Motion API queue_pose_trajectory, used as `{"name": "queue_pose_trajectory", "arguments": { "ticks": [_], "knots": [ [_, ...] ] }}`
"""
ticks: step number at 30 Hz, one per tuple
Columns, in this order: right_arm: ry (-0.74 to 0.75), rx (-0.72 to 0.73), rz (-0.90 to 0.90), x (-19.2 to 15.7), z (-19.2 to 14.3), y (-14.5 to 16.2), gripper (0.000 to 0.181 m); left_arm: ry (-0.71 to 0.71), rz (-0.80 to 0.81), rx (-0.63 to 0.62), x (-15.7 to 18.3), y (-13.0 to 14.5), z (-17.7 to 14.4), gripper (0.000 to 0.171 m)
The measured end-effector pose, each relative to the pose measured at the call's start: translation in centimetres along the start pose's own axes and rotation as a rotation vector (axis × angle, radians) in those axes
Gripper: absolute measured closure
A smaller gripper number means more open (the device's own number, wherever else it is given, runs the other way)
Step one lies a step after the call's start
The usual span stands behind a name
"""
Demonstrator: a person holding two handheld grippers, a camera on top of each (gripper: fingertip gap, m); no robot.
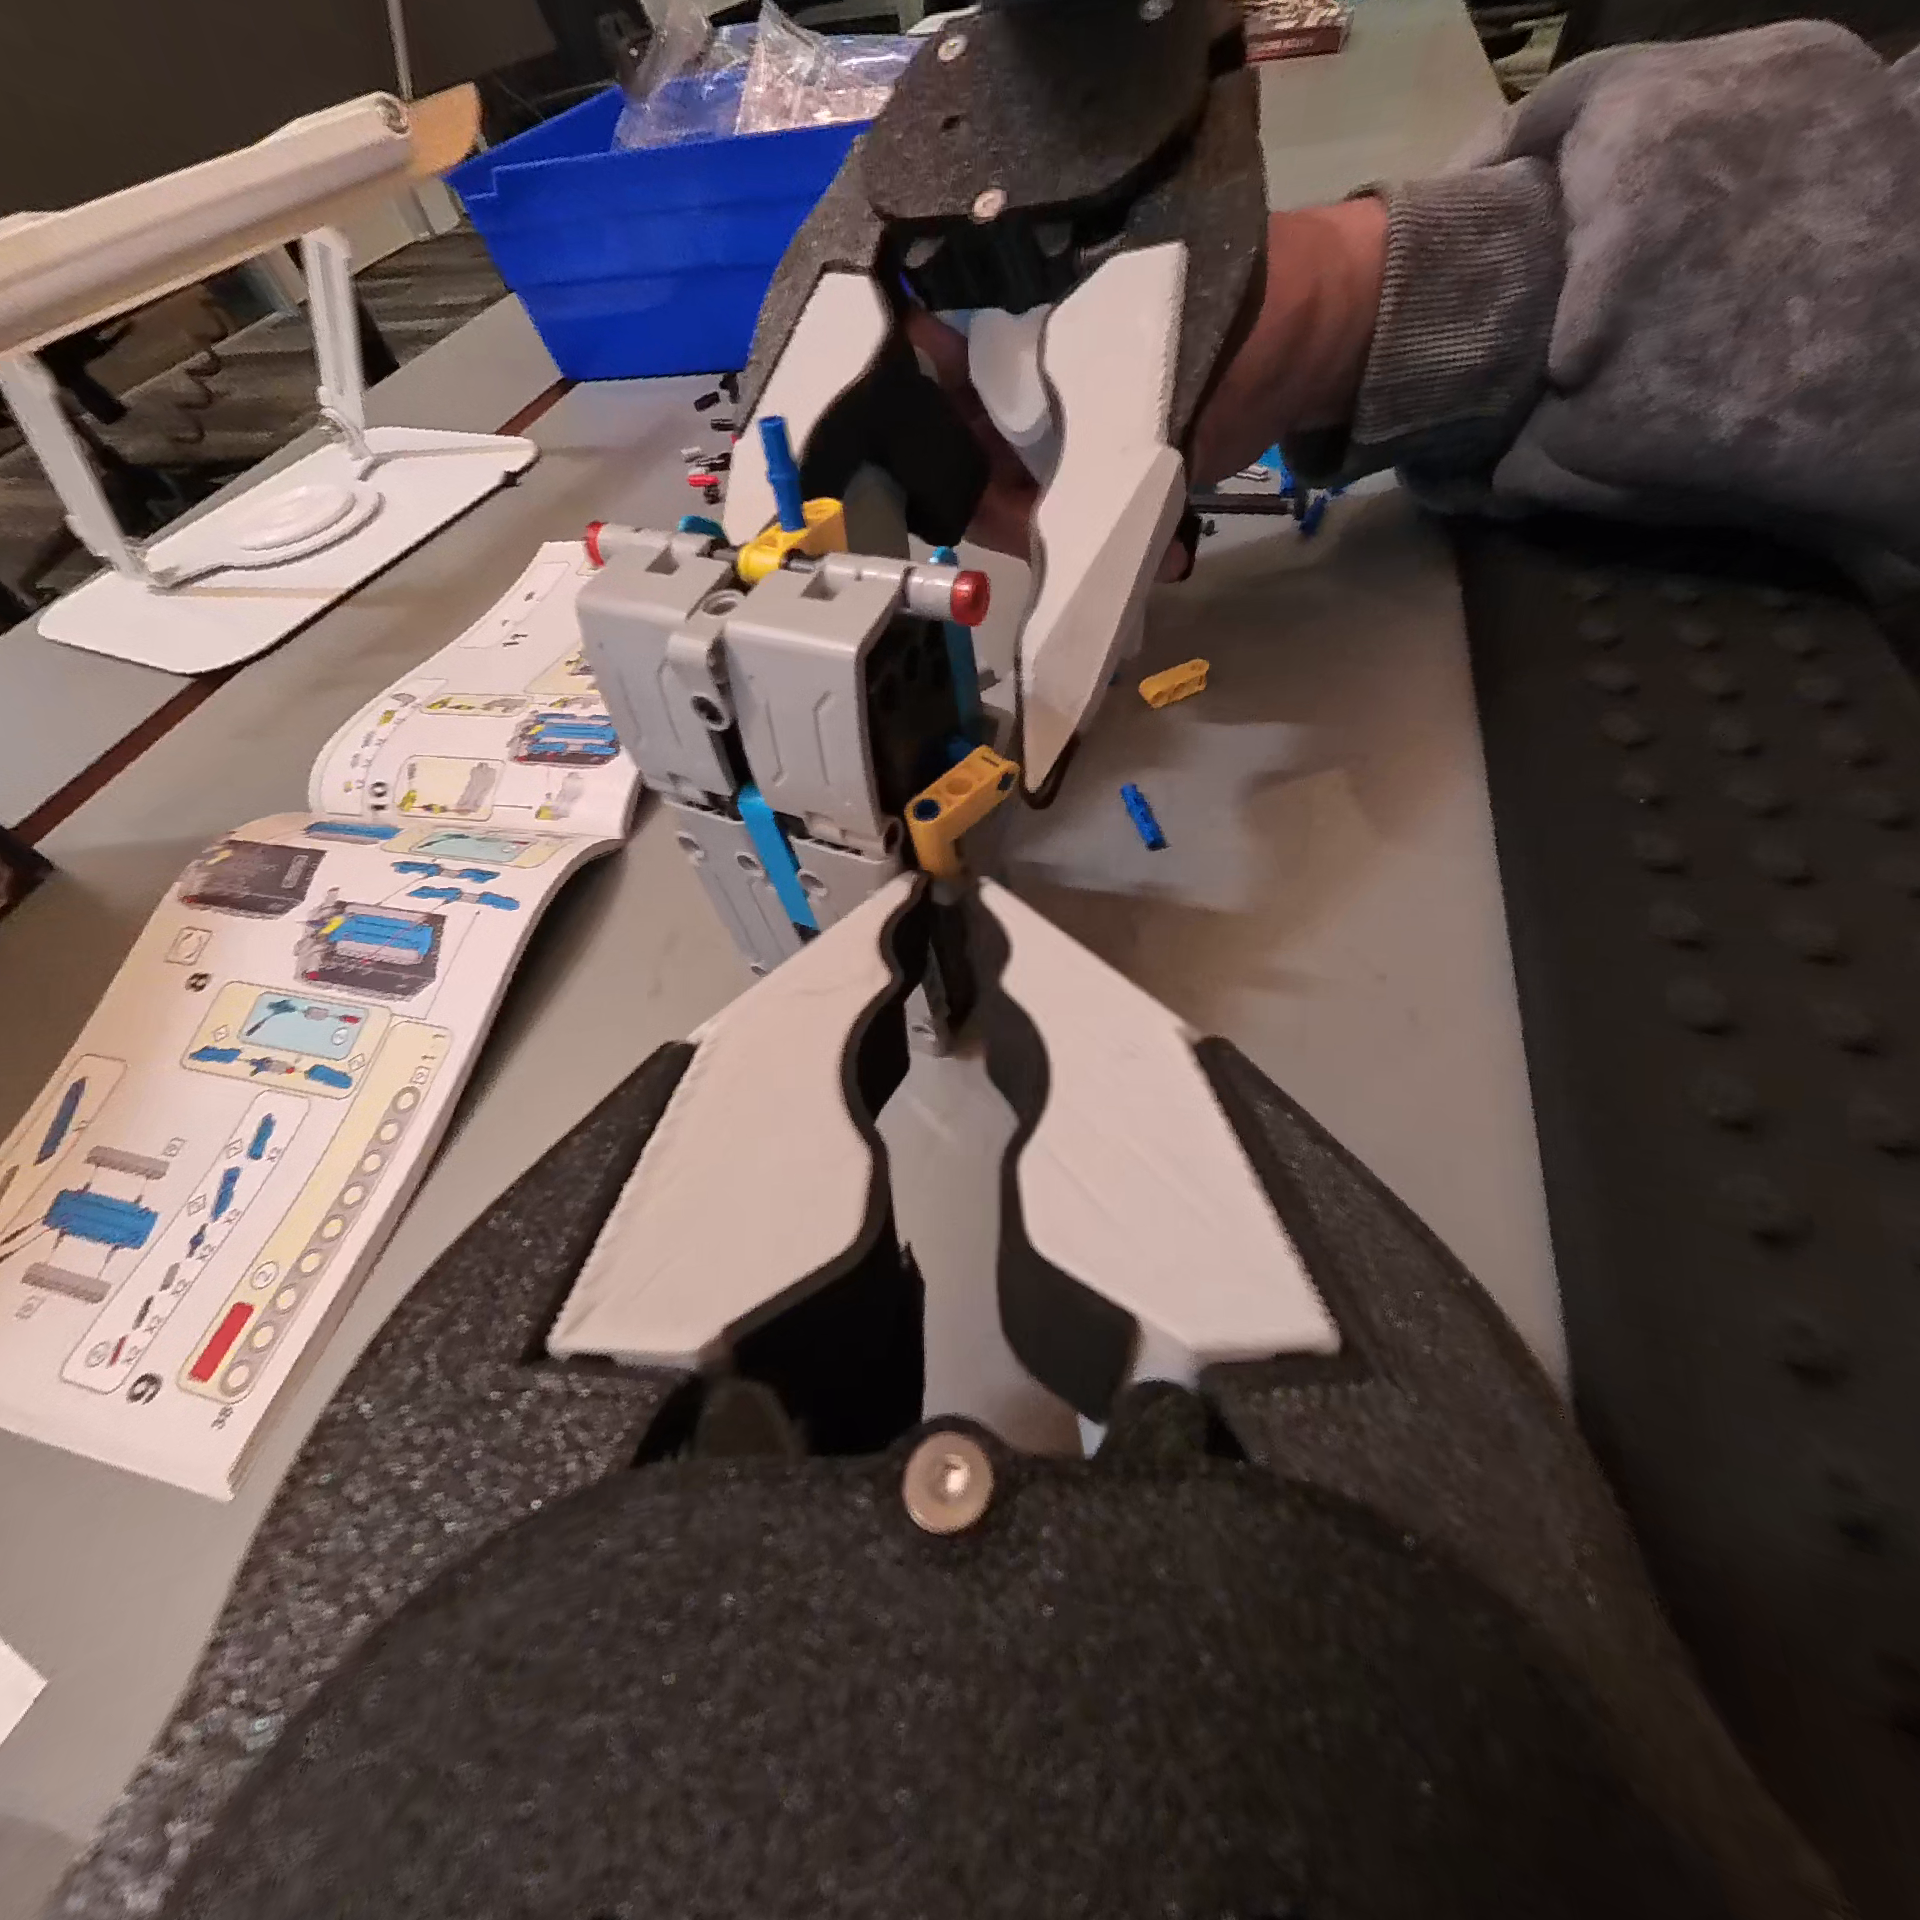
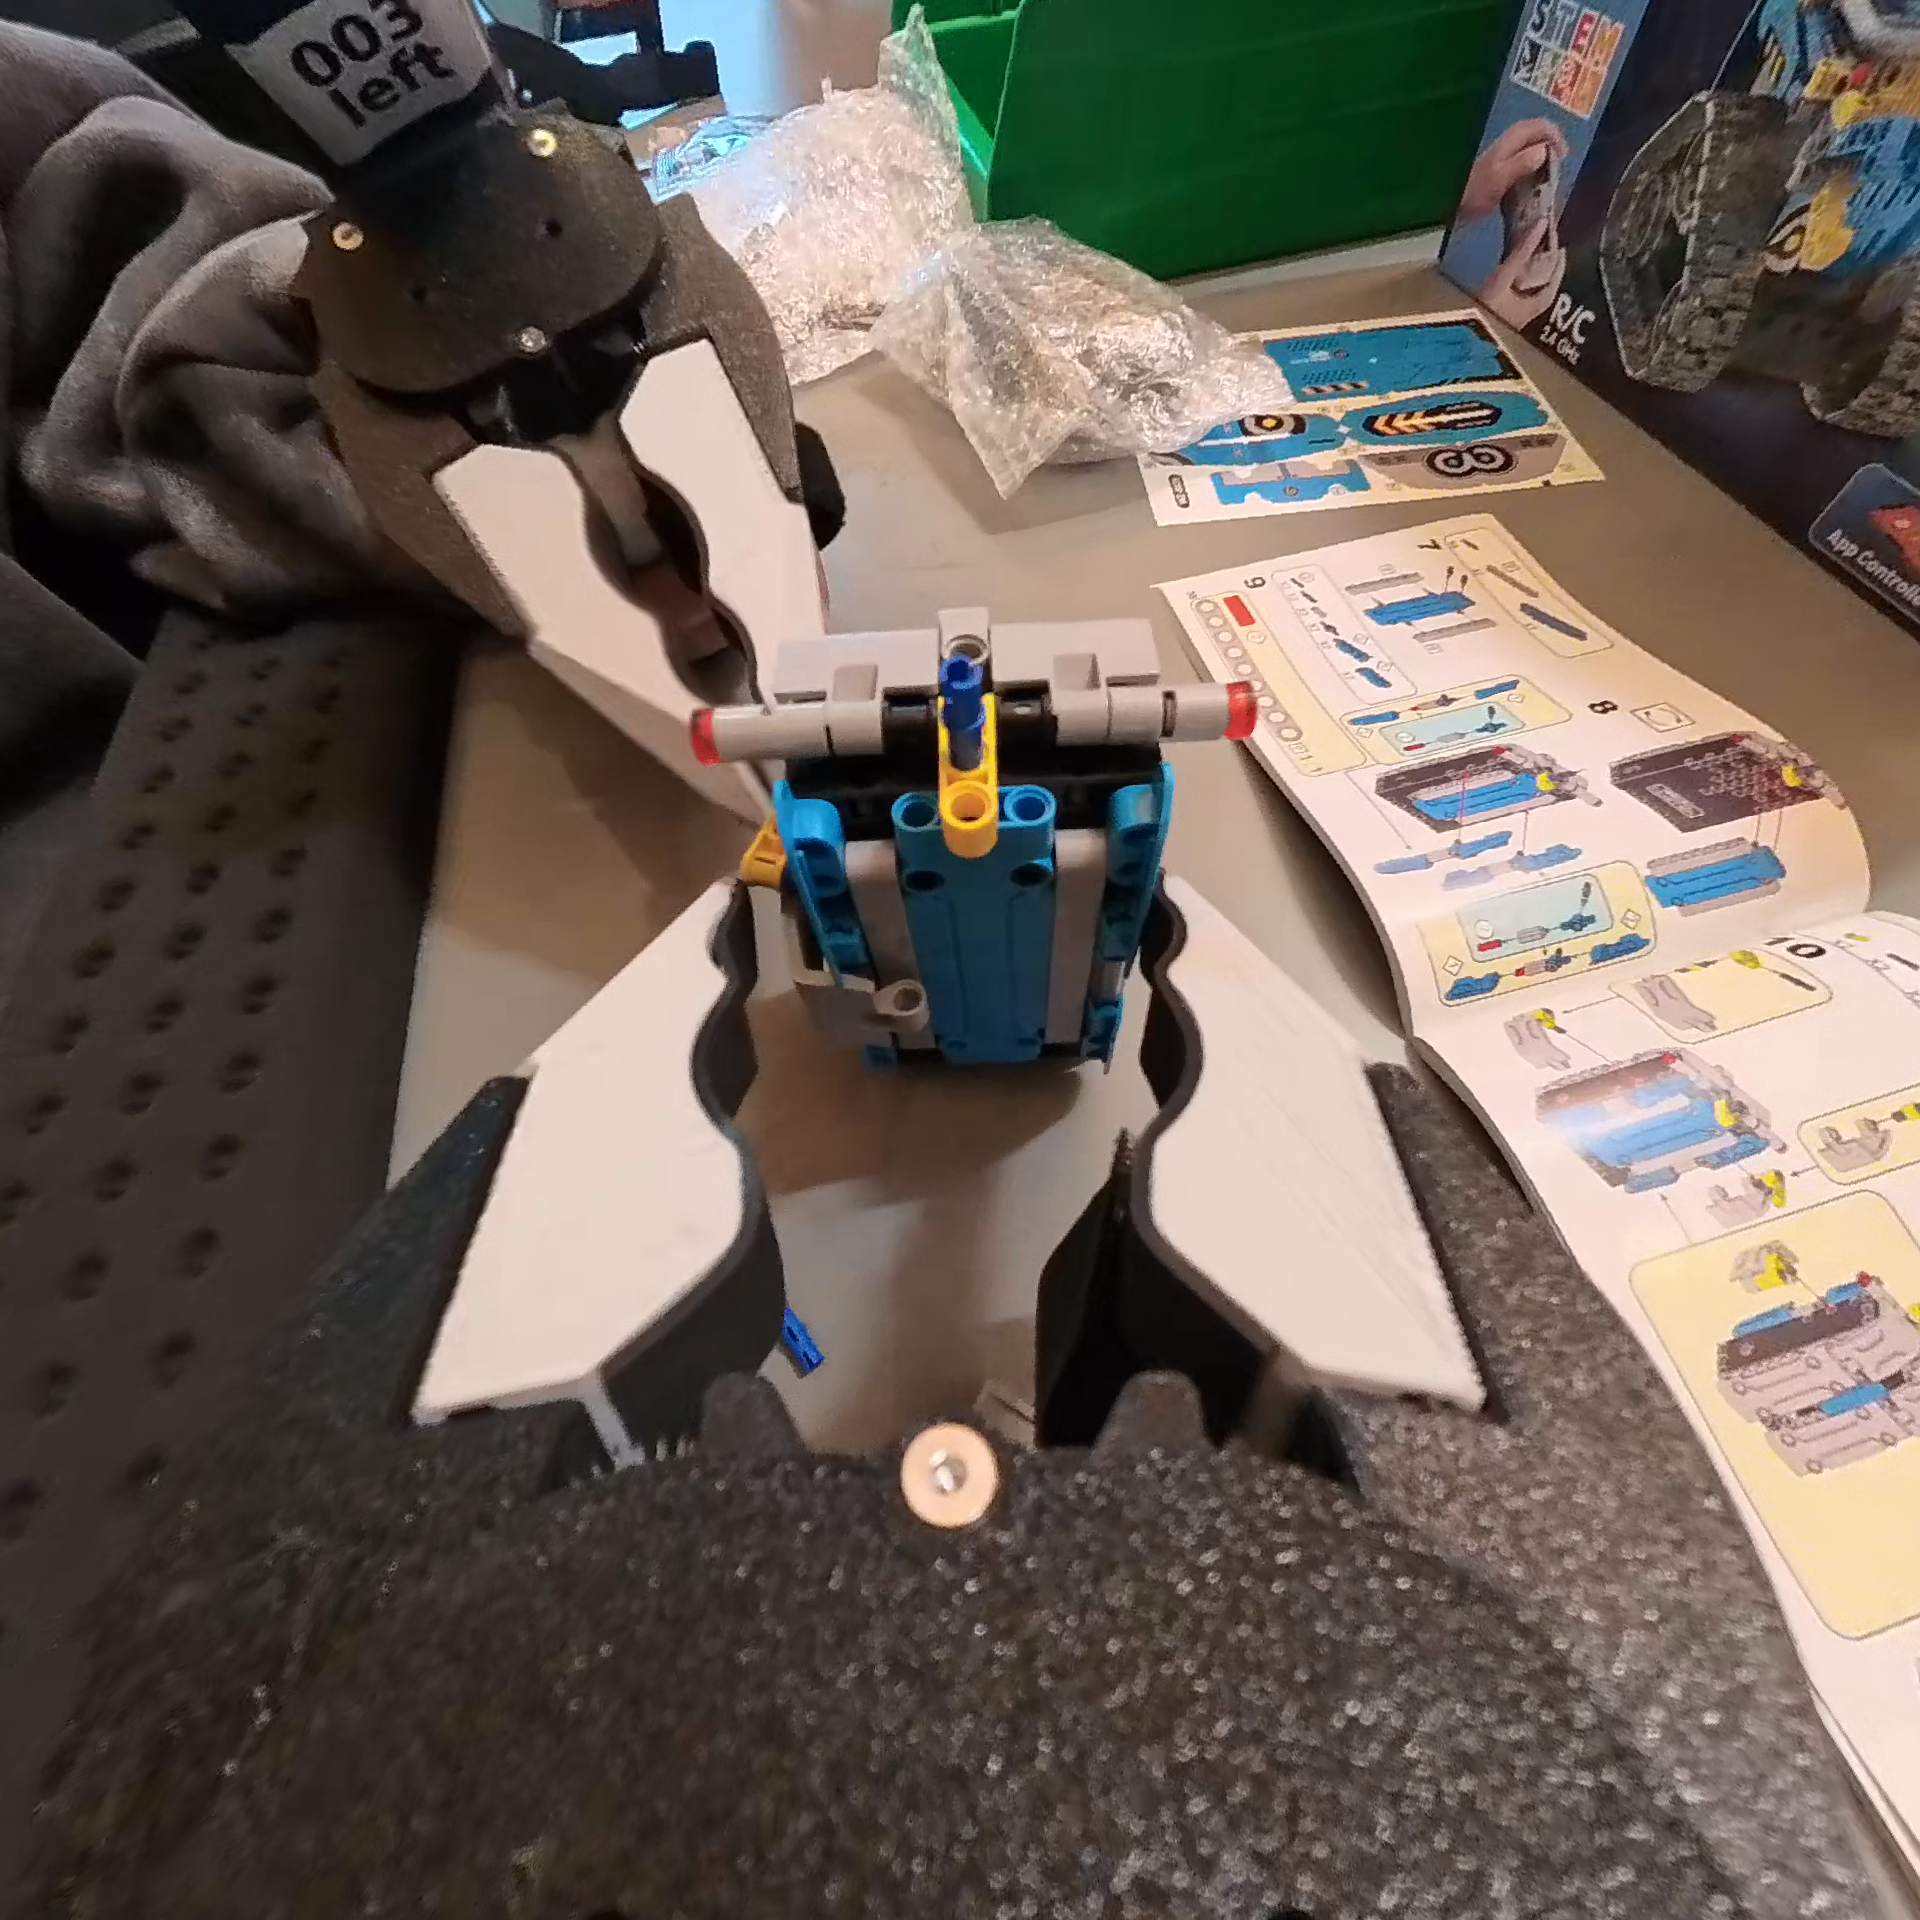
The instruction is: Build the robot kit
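A grey, blue and black brick model (image 1: 769, 675) stands upright on the grey table (image 1: 1299, 987). A yellow angled connector (image 1: 961, 800) sticks out from its side. My left gripper (image 1: 948, 885) is nearly closed. Its fingertips pinch a thin dark bar (image 1: 940, 966) at the model's edge, just under that connector. In the right wrist view it reaches in from the upper left (image 2: 748, 769). My right gripper (image 2: 948, 904) straddles the model (image 2: 977, 935), and both pads touch its sides. One of its fingers (image 1: 1091, 582) shows beside the model in the left wrist view.
An open instruction booklet (image 1: 312, 1039) (image 2: 1558, 883) lies beside the model. Around it are a blue bin (image 1: 644, 239), a white stand (image 1: 291, 499), a loose yellow piece (image 1: 1174, 683), a blue pin (image 1: 1141, 816), plastic bags (image 2: 1039, 343), a sticker sheet (image 2: 1371, 416) and a dark dotted mat (image 1: 1714, 935).
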State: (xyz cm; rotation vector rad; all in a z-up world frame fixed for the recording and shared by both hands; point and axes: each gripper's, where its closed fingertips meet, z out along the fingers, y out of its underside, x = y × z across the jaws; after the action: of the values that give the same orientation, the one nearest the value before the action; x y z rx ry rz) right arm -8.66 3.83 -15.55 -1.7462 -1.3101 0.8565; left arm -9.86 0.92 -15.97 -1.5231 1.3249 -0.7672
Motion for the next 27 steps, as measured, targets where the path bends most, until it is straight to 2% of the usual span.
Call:
{"name": "queue_pose_trajectory", "arguments": {
  "ticks": [7, 10, 12, 15, 21, 27],
  "knots": [
    [-0.002, 0.002, 0.028, 0.4, -0.2, 0.1, 0.107, 0.052, -0.024, 0.006, 1.2, -0.3, 0.3, 0.135],
    [-0.006, -0.003, 0.032, 0.4, -0.2, 0.2, 0.108, 0.049, -0.022, 0.001, 1.2, -0.3, 0.3, 0.136],
    [-0.005, -0.007, 0.021, 0.2, -0.2, 0.2, 0.107, 0.036, -0.035, 0.001, 0.9, -0.2, 0.3, 0.147],
    [-0.012, -0.008, 0.002, 0.0, -0.1, 0.3, 0.1, 0.024, -0.044, 0.002, 0.6, -0.3, 0.4, 0.151],
    [0.032, -0.024, -0.025, 0.6, 0.0, 0.4, 0.102, 0.016, -0.092, 0.002, 0.6, -0.4, 0.7, 0.153],
    [0.019, -0.031, -0.01, 0.5, -0.1, 0.4, 0.104, -0.004, -0.05, -0.043, 0.8, 0.2, 1.0, 0.15]
  ]
}}
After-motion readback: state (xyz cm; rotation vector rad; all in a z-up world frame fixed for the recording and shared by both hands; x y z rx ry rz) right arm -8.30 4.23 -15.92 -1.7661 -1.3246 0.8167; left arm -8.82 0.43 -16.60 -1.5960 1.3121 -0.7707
